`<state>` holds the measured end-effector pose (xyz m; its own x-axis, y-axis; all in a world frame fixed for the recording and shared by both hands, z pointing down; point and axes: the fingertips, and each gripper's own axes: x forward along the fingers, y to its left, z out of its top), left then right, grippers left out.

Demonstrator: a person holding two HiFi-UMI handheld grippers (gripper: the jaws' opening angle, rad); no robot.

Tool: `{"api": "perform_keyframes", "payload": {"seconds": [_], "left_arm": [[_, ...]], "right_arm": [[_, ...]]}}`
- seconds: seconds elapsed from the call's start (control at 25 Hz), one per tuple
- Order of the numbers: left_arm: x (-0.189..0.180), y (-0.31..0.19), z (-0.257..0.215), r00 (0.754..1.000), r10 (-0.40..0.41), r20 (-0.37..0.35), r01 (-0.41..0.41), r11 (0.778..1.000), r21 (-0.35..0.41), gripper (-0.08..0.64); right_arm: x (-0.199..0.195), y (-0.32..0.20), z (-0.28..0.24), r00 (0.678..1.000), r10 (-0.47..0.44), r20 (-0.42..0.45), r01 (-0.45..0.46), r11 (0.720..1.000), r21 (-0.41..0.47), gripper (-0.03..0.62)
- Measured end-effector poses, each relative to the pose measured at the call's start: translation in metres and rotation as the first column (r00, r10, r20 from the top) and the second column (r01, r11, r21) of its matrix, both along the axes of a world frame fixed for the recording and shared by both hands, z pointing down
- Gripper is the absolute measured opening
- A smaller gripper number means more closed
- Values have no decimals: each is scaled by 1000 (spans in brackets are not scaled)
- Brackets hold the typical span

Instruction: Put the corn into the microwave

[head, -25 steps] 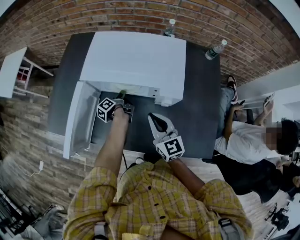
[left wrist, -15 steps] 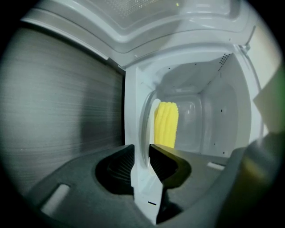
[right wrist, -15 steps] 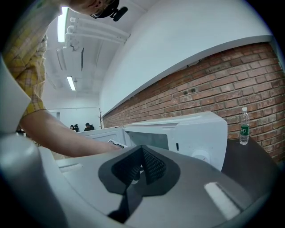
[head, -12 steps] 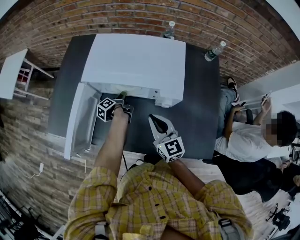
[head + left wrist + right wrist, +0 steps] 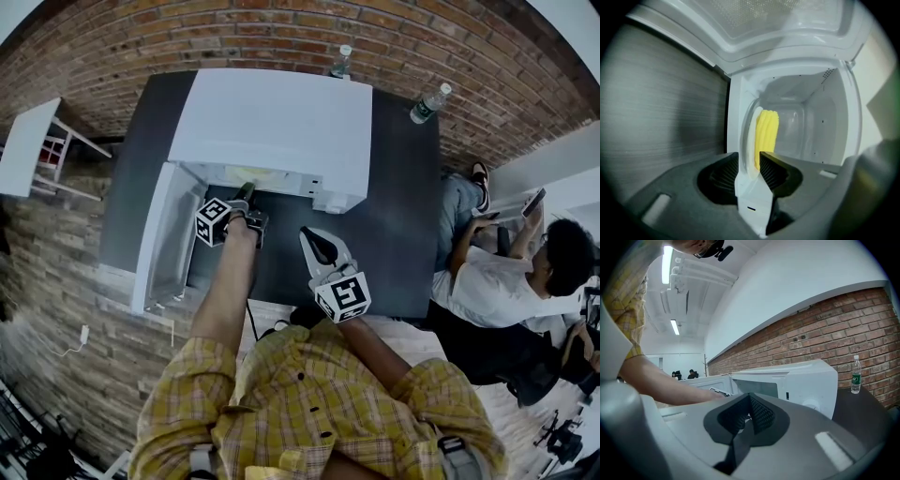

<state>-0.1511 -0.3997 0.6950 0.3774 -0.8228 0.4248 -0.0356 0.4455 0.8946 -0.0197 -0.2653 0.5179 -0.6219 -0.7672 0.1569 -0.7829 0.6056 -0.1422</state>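
The yellow corn lies on a white plate inside the white microwave. The left gripper view is rolled sideways, so the plate shows edge-on. My left gripper reaches into the microwave's mouth. Its jaws have just been opening and now stand open, with the plate's rim still between them. The microwave door is swung open to the left. My right gripper hovers over the dark table in front of the microwave, shut on nothing.
Two water bottles stand on the table behind and beside the microwave. A seated person is to the right of the table. A white side table stands at the far left by the brick wall.
Both grippers stay about where they were. The seated person at the right has shifted an arm and a leg.
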Motion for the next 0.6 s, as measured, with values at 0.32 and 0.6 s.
{"api": "perform_keyframes", "payload": {"seconds": [0.32,0.6], "left_arm": [[3,28,-34,1000,20,-14,-18,996,83,120],[10,57,-77,997,67,-35,-59,977,206,3]], "right_arm": [[3,11,-7,999,34,-11,-33,999,8,-3],[4,30,-15,998,65,4,-65,998,16,-3]]}}
